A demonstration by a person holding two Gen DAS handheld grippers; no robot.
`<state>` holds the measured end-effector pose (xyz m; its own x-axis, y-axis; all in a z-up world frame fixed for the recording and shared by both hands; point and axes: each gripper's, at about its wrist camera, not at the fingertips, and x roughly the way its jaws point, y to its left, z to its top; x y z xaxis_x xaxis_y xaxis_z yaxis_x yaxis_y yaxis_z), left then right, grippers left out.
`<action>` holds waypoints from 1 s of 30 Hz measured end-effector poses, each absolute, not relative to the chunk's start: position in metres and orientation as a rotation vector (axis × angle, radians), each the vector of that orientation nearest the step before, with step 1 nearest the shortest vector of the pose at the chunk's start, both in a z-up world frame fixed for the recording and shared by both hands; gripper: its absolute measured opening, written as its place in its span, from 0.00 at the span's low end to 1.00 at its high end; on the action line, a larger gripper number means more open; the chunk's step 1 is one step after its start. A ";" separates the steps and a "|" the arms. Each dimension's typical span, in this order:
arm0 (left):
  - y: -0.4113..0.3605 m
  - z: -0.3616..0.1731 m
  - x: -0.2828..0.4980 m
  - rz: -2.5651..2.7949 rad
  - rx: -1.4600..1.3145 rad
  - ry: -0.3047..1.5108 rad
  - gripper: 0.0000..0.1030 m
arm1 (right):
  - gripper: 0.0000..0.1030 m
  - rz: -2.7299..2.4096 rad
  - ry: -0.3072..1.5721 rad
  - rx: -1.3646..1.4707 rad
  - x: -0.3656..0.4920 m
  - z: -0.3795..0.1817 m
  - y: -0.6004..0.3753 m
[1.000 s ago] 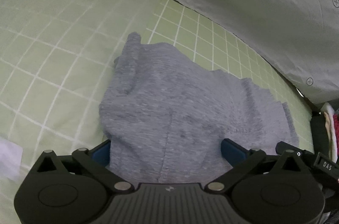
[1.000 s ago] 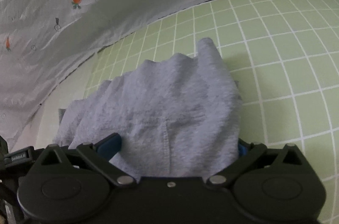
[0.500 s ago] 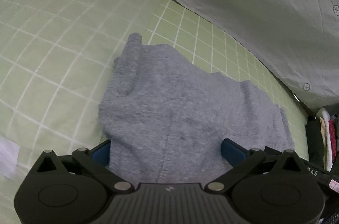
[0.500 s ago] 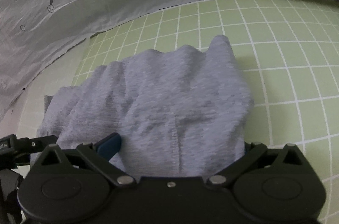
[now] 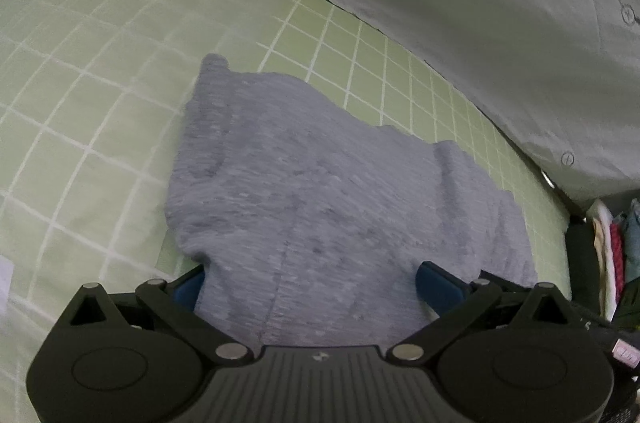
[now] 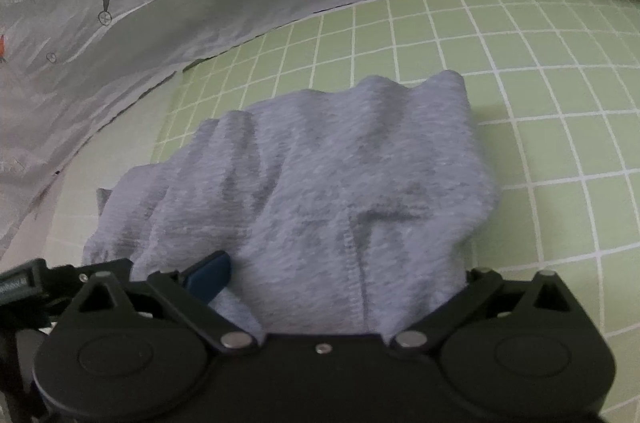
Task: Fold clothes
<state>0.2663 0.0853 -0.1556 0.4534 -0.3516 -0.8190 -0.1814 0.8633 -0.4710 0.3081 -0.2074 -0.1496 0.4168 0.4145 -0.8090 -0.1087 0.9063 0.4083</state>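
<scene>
1. Grey knit garment (image 5: 336, 207) lies bunched on the green checked bed sheet (image 5: 80, 127), w/ the white carrot-print quilt (image 5: 500, 23) on its far side, not touching as far as I can tell.
2. Handling, by look: soft, floppy, light; fuzzy knit, so prob. not slippery. No stiffness, so any unheld part will sag and crease. Not fragile.
3. Where to hold: judged best at the near hem, 1 hand-held gripper toward each side of the centre seam (image 6: 352, 263), so the edge stays taut btw. them. Grabbing mid-panel would likely just bunch it.
4. Left hand-held gripper (image 5: 310, 279): blue pads (image 5: 436, 287) stand wide apart, the garment's near edge running between them and over the body. Pad tips partly under cloth; looks spread, not pinching.
5. Right hand-held gripper (image 6: 336, 279): 1 blue pad (image 6: 210, 277) shows at the garment's near-left edge; the other is hidden under cloth. Linkage looks spread; cloth drapes over the jaws rather than being nipped. Can't rule out a hold lower down.
6. Rel. to the garment: both hand-held grippers sit at its near edge, touching it; its bulk extends away toward the quilt, w/ a raised corner (image 6: 448, 83) at the far end.
7. Risk, as I judge it: loose layers could slide apart if lifted by 1 layer only.
</scene>
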 end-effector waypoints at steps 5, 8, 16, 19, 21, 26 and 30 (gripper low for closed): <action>0.079 -0.155 0.265 -0.131 -0.539 1.108 0.99 | 0.92 0.356 1.100 0.375 0.305 -0.149 -0.209; 0.074 -0.153 0.264 -0.148 -0.524 1.108 0.99 | 0.73 0.382 1.109 0.458 0.303 -0.150 -0.212; 0.066 -0.149 0.261 -0.170 -0.520 1.101 0.99 | 0.59 0.394 1.118 0.551 0.300 -0.153 -0.210; 0.065 -0.148 0.261 -0.177 -0.524 1.100 0.99 | 0.57 0.402 1.119 0.582 0.298 -0.151 -0.210; 0.065 -0.146 0.259 -0.184 -0.529 1.097 0.98 | 0.55 0.413 1.114 0.622 0.295 -0.149 -0.210; 0.067 -0.140 0.251 -0.190 -0.535 1.080 0.89 | 0.52 0.447 1.083 0.670 0.286 -0.134 -0.203; 0.074 -0.132 0.239 -0.198 -0.597 1.070 0.77 | 0.49 0.467 1.059 0.677 0.277 -0.119 -0.194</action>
<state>0.2385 0.0740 -0.1316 0.4798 -0.4317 -0.7638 -0.1291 0.8263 -0.5482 0.2771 -0.1944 -0.1193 0.4247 0.6472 -0.6331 -0.0312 0.7094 0.7042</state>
